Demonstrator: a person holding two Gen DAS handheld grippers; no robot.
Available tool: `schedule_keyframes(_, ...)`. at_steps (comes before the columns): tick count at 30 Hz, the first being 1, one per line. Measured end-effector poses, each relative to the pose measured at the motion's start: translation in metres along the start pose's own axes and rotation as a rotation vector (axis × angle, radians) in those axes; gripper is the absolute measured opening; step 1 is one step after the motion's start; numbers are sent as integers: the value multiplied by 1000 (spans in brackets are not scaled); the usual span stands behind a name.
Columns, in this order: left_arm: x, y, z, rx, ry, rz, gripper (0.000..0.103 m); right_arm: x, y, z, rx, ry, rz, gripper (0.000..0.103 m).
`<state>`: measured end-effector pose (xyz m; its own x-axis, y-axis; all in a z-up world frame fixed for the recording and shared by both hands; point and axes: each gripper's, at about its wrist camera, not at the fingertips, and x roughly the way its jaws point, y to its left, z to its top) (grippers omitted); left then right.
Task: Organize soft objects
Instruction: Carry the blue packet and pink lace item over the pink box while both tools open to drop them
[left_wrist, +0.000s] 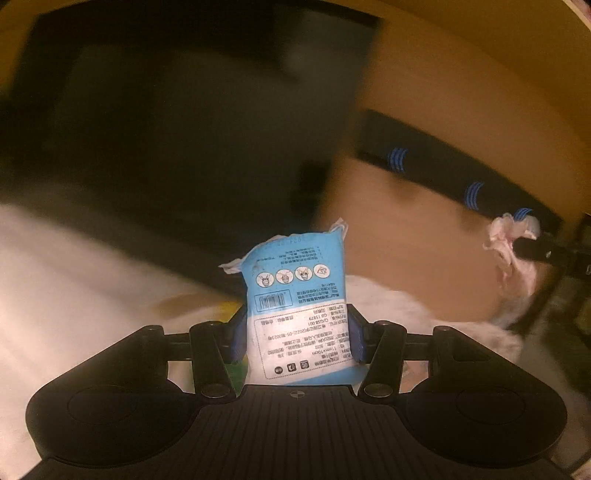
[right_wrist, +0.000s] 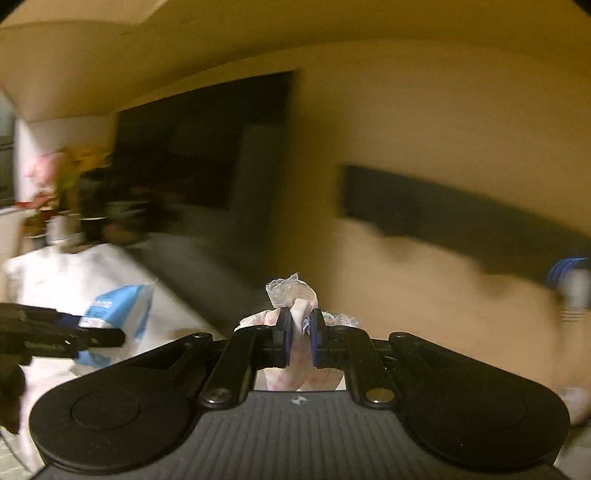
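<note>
Two soft packs are in hand, one per gripper, both off the surface; neither is set down anywhere yet, so pickup looks done and placing is what remains. Left gripper (left_wrist: 297, 332), lower centre of its own view: jaws clamped on the sides of a blue-and-white tissue pack (left_wrist: 295, 295), which stands upright between the blue pads (left_wrist: 238, 338), long axis running up the frame, crimped end toward the top, printed back facing the camera, text upside down. Right gripper (right_wrist: 300, 341), lower centre of its view: jaws nearly together, pinching a crumpled pink-and-white plastic packet (right_wrist: 293, 295); its bunched neck points up the frame, its body hangs below the jaws. Beyond them a white cloth surface (left_wrist: 74, 277) fills the lower left. Background is motion-blurred; where the packs are to go cannot be told. A dark bar with blue stripes (left_wrist: 443, 173) crosses the right.
</note>
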<state>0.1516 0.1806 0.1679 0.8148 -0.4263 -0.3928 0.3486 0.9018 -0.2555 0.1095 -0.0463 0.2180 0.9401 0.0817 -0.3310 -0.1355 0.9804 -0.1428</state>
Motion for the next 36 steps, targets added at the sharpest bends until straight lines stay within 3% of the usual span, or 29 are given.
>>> schedule_keyframes(6,57,-97,-2,105,99,-215,56,-39,-63,-31,61,11,-214,10)
schedule_keyframes(10,103,-154,-22,171,196,-311,57,-59,-92,-54,97,34,-309,10)
schedule_keyframes(15,164,-190,-50,30,312,-506,59,-65,-117,-79,155,106,-360,10)
schedule_keyframes(16,178,-199,-60,59,357,-483,59,-62,-122,-84,168,127,-362,10)
schedule_keyframes(19,210,-223,-98,248,476,-264,57,-68,-133,-102,195,175,-368,10)
schedule_keyframes(21,215,-228,-117,321,505,-200,58,-62,-137,-109,204,199,-356,10)
schedule_keyframes(25,198,-213,-114,272,488,-208,56,-51,-145,-116,258,227,-309,10)
schedule_keyframes(30,150,-190,-86,180,341,-251,56,-12,-154,-127,396,304,-245,10)
schedule_keyframes(36,94,-168,-66,161,217,-257,56,64,-146,-175,448,542,-271,10)
